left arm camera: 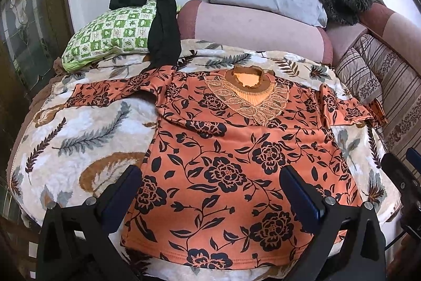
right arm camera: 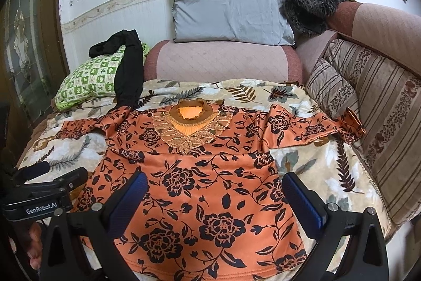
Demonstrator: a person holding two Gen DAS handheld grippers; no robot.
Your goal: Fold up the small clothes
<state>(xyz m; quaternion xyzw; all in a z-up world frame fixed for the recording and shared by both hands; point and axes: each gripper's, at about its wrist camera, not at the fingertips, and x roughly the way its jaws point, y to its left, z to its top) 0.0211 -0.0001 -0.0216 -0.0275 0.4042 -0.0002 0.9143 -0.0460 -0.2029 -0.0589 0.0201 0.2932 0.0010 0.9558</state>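
The orange floral blouse (left arm camera: 236, 149) is lying flat, sleeves spread, on the leaf-print blanket (left arm camera: 79, 138); left gripper (left arm camera: 210, 191) and right gripper (right arm camera: 213, 196) are hovering released above its hem, grasping nothing.

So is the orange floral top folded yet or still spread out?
Spread out. The orange floral top lies flat, front up, on the blanket, both sleeves stretched sideways, hem unfolded.

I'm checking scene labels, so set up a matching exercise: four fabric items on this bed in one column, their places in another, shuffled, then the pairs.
Items:
1. orange floral top
2. grey pillow
3. black garment
4. green checked pillow

Places:
A. draped over the green pillow
B. leaning against the wall
C. spread flat on the blanket
D. far left of the bed

Pairs: 1-C, 2-B, 3-A, 4-D
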